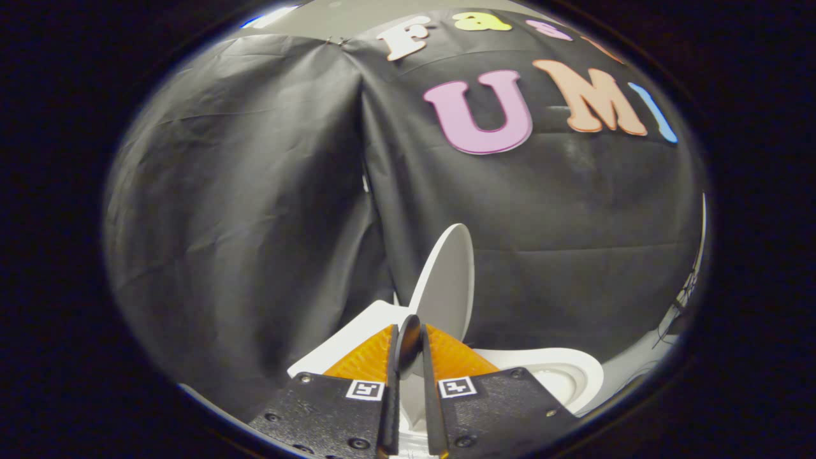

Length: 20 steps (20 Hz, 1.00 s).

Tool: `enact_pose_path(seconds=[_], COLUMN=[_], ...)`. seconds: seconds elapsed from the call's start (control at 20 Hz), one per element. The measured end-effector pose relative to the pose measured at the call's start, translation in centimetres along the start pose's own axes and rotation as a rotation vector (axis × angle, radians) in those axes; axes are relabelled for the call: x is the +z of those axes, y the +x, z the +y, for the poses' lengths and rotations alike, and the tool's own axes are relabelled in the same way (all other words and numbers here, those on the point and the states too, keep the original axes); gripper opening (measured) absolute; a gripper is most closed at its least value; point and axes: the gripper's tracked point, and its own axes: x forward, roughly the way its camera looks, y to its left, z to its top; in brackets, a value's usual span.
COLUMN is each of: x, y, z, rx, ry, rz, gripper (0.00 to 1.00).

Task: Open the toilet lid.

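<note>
**The lid is up, just past the claw's tips**

The claw [408, 338] sits low and points forward. Its two fingers [366, 363] are very close together, with only a thin gap between them. Something dark and thin shows in that gap near the tips. It is hard to tell what that dark thing is, or if the fingers press on it. So it is not clear if the claw has hold of anything.

The toilet lid [446, 280] is white and rounded. It stands up on its edge, tilted, just beyond the fingertips. It rises from right behind the tips and leans a little to the right. Whether the tips touch its lower edge cannot be told.

The toilet bowl [561, 376] is white too. It lies below the lid, to the right of the fingers, and its round opening is in plain sight. A flat white part of the toilet shows to the left of the fingers.

A black cloth wall [242, 191] hangs behind it all, with a fold running down above the lid.
</note>
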Motion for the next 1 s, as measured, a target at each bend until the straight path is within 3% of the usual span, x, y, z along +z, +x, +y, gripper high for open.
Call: enact_pose_path(seconds=[0.15,0.65,0.8,1.0], x=[0.1,-0.3,-0.6,0.0], y=[1.3,5.7,5.6,3.5], z=[2.6,9.1,9.1,6.8], rx=[0.067,0.225,0.218,0.122], ry=[-0.080,-0.143,-0.147,-0.206], rz=[0.036,0.087,0.096,0.036], gripper=[0.17,0.18,0.20,0.24])
